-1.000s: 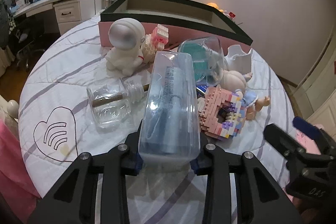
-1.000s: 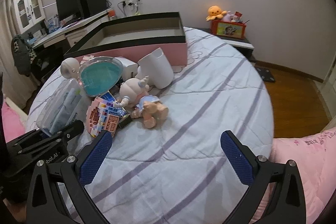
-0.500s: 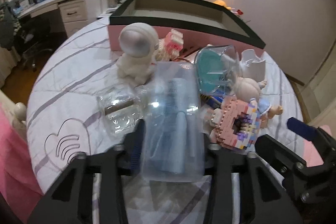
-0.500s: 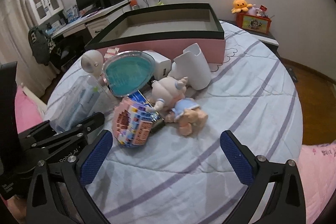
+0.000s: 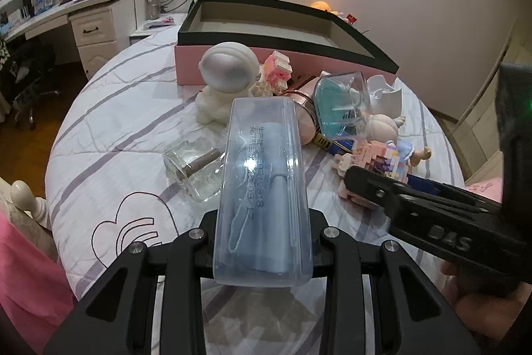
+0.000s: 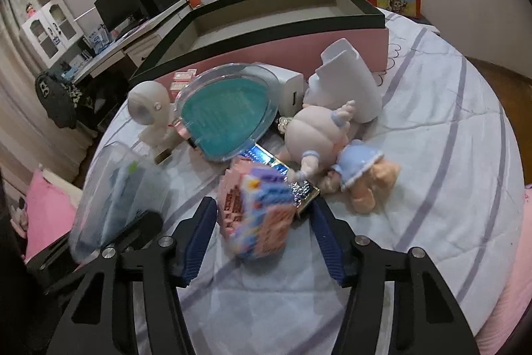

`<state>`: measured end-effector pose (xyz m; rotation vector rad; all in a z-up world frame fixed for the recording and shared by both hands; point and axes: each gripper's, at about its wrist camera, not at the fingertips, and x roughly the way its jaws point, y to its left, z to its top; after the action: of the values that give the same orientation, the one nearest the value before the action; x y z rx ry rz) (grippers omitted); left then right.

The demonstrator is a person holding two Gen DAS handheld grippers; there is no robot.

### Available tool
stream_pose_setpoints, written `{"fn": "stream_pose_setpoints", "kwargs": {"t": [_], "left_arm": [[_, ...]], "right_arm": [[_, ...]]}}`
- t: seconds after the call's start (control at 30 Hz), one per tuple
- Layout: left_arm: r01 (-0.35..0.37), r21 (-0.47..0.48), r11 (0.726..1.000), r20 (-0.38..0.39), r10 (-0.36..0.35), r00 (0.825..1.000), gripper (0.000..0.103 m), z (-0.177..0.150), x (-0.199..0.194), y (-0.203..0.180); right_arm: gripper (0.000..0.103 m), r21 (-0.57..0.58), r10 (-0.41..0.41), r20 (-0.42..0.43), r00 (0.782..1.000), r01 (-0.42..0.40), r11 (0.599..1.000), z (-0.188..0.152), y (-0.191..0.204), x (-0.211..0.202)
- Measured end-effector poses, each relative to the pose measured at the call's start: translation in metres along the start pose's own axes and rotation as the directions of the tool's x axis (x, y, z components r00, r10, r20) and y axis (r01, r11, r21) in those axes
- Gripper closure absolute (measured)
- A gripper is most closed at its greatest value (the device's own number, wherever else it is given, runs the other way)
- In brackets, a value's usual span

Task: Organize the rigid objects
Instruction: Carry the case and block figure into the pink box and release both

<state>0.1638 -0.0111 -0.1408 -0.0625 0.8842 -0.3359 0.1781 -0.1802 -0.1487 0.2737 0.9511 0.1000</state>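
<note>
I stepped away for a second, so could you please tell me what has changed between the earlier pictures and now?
The right gripper has moved in over the pile from the bare bedspread, and its jaws are closing around the pink brick model, not yet clearly gripping it. The left gripper stays shut on the clear plastic case, carried slightly closer to the pink box. The astronaut figure, glass bottle and doll lie as before.

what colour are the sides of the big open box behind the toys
Pink sides with a black rim around the top of the box, clearest in the right wrist view.
</note>
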Motion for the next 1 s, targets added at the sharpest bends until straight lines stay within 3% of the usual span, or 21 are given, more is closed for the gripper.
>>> {"fn": "stream_pose_setpoints", "kwargs": {"t": [0.13, 0.4, 0.77, 1.0], "left_arm": [[0.013, -0.005, 1.000, 0.019, -0.013, 1.000, 0.071, 0.001, -0.004, 0.000], [-0.024, -0.012, 1.000, 0.045, 0.025, 0.999, 0.071, 0.004, -0.008, -0.008], [-0.107, -0.003, 0.994, 0.048, 0.107, 0.993, 0.071, 0.009, -0.011, -0.021], [-0.142, 0.013, 0.990, 0.092, 0.140, 0.986, 0.071, 0.017, -0.030, -0.027]], "right_arm": [[0.061, -0.021, 0.023, 0.003, 1.000, -0.023, 1.000, 0.000, 0.003, -0.003], [0.077, -0.111, 0.055, -0.003, 0.998, -0.055, 0.992, -0.010, 0.013, -0.018], [0.078, -0.155, 0.126, -0.018, 0.992, -0.128, 0.980, -0.001, 0.009, -0.005], [0.078, -0.161, 0.177, 0.031, 0.984, -0.169, 0.972, 0.001, 0.009, -0.031]]}}
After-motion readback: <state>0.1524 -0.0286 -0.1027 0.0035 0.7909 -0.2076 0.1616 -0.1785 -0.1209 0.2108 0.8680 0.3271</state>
